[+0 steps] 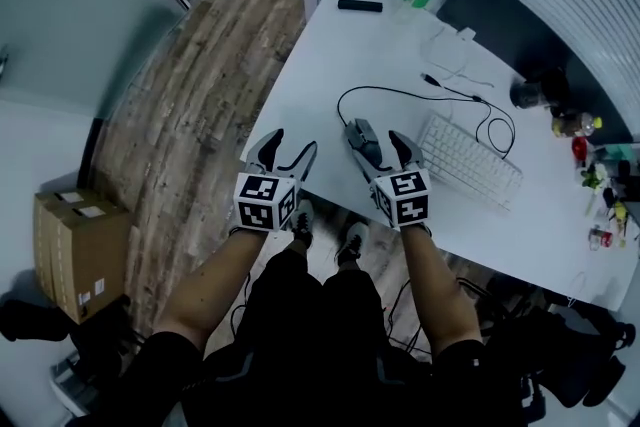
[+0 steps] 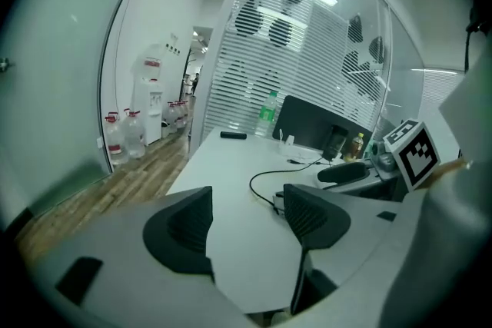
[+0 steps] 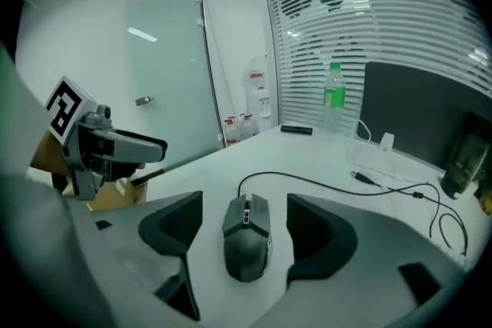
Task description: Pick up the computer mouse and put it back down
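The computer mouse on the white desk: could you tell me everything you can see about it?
The computer mouse is dark grey to black and looks like plastic, with two buttons, a scroll wheel between them and a rounded back. It lies flat on the white desk, near the edge closest to the person, left of a white keyboard. A black cable leaves its front. The right hand-held gripper straddles it, jaws apart, not touching.

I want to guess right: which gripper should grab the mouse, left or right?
Right. The right gripper has its open jaws either side of the mouse; the left gripper is open over the table edge.
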`<state>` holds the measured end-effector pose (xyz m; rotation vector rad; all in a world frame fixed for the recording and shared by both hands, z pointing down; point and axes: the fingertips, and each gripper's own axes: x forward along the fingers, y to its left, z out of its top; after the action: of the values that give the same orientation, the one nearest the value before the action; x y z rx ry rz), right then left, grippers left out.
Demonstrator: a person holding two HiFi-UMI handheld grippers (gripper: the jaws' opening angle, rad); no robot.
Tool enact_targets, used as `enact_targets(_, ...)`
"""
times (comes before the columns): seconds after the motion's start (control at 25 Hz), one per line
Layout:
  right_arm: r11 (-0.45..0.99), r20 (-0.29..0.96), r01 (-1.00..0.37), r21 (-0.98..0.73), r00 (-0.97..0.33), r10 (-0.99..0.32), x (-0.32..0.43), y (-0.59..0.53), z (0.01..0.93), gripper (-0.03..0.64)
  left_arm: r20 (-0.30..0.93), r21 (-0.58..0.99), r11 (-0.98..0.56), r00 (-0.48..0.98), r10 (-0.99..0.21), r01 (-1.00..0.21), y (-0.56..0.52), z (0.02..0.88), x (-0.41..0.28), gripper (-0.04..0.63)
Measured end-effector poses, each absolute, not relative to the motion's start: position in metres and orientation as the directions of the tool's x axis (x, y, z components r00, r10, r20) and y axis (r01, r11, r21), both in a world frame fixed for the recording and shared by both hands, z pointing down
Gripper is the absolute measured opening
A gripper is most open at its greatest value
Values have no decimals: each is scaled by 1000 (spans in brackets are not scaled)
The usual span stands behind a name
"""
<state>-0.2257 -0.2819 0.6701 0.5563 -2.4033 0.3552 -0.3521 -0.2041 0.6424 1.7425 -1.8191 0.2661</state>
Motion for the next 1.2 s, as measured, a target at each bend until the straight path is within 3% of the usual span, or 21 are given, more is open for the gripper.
enact_targets(0.6, 867, 729, -495, -57, -614, -302, -235, -279, 740, 355, 612, 263, 111, 77, -787, -958, -198, 699, -345, 305)
enact_targets(0.96, 860, 730, -508, -52, -607, -314, -240, -280, 748, 291, 614, 274, 91, 101, -783, -957, -198, 699, -344, 305)
enact_targets(1.2, 841, 707, -533, -95, -631, -320, -240, -285, 726, 288, 597, 269, 72, 108, -795, -961, -206, 681, -347, 305)
